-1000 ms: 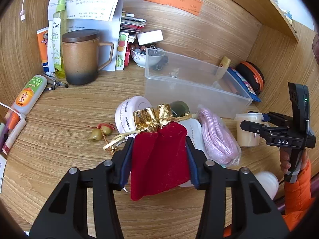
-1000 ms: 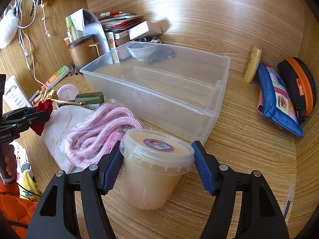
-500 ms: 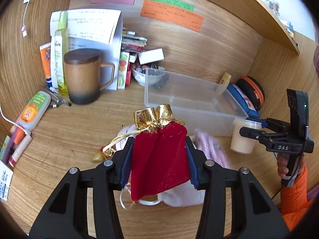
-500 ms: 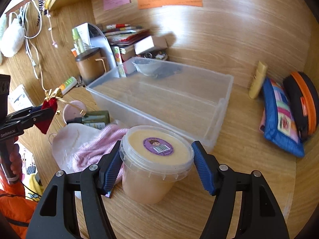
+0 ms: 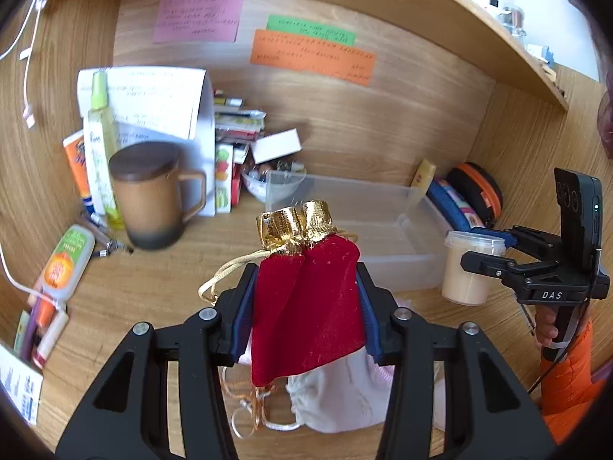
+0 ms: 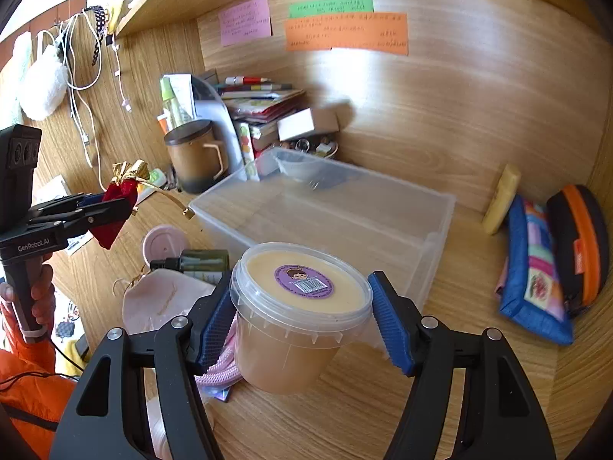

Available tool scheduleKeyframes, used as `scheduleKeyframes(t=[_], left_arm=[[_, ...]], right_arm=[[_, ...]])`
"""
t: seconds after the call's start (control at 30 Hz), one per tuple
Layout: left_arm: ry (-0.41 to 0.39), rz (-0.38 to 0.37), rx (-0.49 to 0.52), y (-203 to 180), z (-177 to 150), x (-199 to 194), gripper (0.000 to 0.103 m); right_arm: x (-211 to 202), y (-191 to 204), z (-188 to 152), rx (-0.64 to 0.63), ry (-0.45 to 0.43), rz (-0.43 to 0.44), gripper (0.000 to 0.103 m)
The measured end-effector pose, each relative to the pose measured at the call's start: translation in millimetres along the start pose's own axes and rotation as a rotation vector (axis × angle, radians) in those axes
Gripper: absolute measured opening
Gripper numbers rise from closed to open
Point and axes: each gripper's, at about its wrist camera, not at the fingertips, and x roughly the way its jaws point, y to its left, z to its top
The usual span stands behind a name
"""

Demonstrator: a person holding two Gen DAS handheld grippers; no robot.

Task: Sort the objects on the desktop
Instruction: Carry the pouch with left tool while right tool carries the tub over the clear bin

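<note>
Red pouch (image 5: 306, 306) clamped in left fingers (image 5: 245, 306), tub (image 6: 299, 314) in right fingers (image 6: 390, 329), clear bin (image 6: 440, 207) at frame centre empty, most clutter unsorted.

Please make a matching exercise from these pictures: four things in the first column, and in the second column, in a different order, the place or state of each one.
Things:
1. red velvet pouch
2. lidded plastic tub
3. clear plastic bin
4. brown lidded mug

Places or states:
A. stands on the desk, nothing inside
B. clamped in the right gripper
C. stands before the white paper holder
D. clamped in the left gripper

Pairs: 1-D, 2-B, 3-A, 4-C
</note>
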Motion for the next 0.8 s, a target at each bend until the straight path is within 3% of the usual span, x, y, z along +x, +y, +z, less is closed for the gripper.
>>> scheduleKeyframes(t=[0.33,0.8], left_arm=[[-0.028,-0.037,0.071,-12,28,7,0.047],[0.008,-0.074,0.139,-24,68,43,0.047]], right_arm=[[-7,-9,22,0.007,-0.029,-0.040,0.065],[13,-20,54,-0.008,-0.047,-0.089,0.065]])
